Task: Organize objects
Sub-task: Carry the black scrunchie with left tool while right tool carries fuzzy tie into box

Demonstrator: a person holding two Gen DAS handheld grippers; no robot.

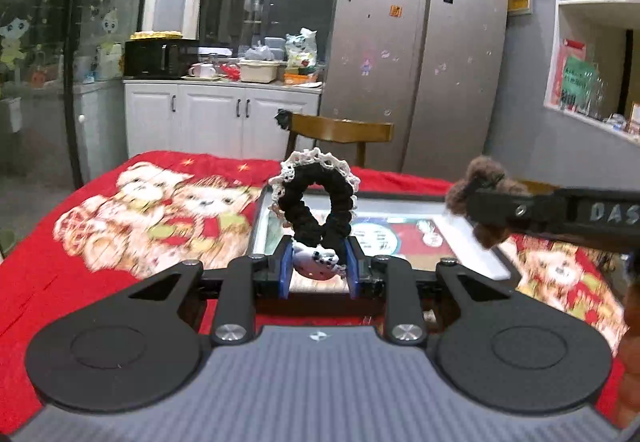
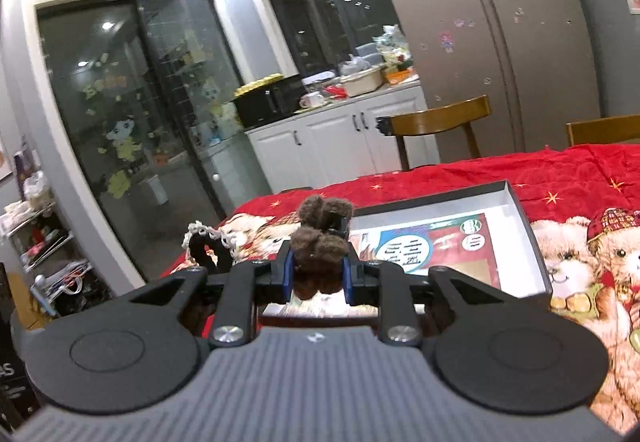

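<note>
Left tongs (image 1: 318, 268) clamp black scrunchie (image 1: 316, 198), loop upright | right tongs (image 2: 318, 274) clamp brown scrunchie (image 2: 320, 242)

White raised letters "DAS" stand on the black side of the right gripper (image 1: 486, 202) where it reaches in from the right. At the left edge of the right wrist view, "AS" shows on a black casing (image 2: 8, 382). The box (image 2: 516, 198) has large printed characters on its floor, too blurred to read. Nothing else is legible.
</note>
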